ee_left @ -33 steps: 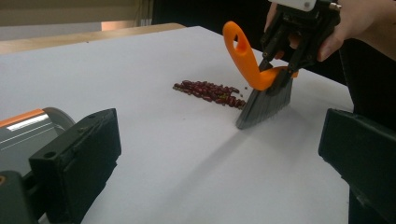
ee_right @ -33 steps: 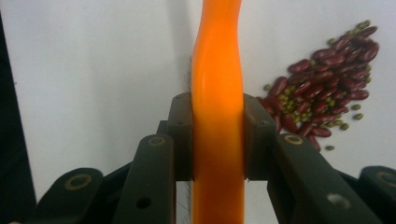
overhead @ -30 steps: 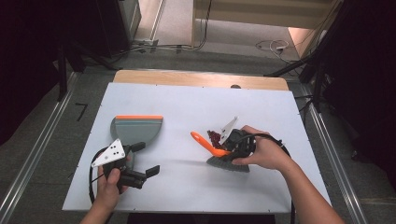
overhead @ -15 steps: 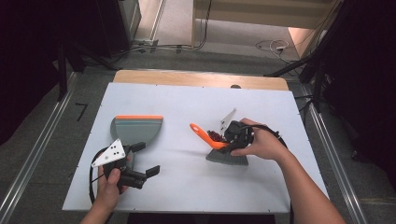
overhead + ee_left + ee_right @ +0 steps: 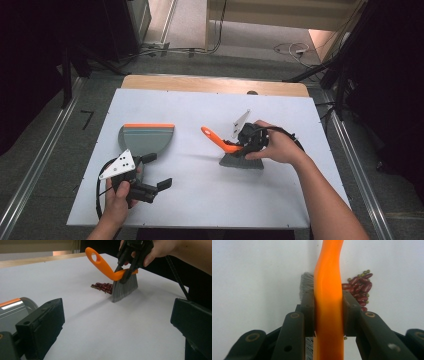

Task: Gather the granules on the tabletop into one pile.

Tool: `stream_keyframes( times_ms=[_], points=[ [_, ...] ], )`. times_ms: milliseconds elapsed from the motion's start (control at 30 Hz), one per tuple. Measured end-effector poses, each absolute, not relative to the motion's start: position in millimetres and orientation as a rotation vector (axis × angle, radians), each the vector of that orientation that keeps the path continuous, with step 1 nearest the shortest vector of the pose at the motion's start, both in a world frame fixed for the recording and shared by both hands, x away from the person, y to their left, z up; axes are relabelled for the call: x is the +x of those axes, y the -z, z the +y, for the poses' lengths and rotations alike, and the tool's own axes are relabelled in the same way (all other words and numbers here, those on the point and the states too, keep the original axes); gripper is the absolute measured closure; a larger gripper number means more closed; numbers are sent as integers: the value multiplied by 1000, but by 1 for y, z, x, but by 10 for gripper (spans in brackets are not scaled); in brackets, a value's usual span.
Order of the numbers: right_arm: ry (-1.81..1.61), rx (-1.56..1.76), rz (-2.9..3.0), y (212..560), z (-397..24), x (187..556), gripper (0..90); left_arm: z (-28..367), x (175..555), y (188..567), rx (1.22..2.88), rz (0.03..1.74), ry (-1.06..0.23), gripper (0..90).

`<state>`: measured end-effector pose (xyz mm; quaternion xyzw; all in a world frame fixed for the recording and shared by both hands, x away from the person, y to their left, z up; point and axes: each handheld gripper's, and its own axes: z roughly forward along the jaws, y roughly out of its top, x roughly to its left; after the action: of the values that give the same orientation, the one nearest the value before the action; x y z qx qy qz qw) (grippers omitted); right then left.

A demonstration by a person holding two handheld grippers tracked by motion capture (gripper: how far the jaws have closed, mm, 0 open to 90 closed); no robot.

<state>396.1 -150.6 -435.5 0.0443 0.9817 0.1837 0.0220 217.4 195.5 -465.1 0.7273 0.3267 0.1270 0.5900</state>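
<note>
Your right gripper (image 5: 246,142) has swung round vs 1 s ago: brush (image 5: 235,152) was lying flatter w/ its orange handle pointing left-up, now it's tipped more upright, bristles down on the table (image 5: 210,200), just right of centre. Jaws are clamped on the orange handle – right gripper view shows both pads squeezing it. Bristles now sit touching the edge of the little pile of red beans (image 5: 103,287) w/ a few green ones mixed in. So, my read: you're set for the sweep, not started yet; beans haven't shifted that I can tell.

Left gripper (image 5: 150,175) hasn't moved – same spot near the front left, jaws wide apart, holding nothing. Dustpan (image 5: 145,138) is just beyond it, grey w/ orange lip, well apart from the beans. You'll prob need to steady it or bring the beans across to it.

Surface: plain white board, smooth, on a wooden top whose far edge shows. Room is dim; grey floor, metal rails either side, cables on the floor at the back.
</note>
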Motion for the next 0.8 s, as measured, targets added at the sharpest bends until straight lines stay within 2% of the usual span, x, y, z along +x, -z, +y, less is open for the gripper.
stream_keyframes(
  times_ms=[800],
  points=[
    [-587,266,3006,434,-148,420,674,194,217,466,1701,756,-292,1]
  ],
)
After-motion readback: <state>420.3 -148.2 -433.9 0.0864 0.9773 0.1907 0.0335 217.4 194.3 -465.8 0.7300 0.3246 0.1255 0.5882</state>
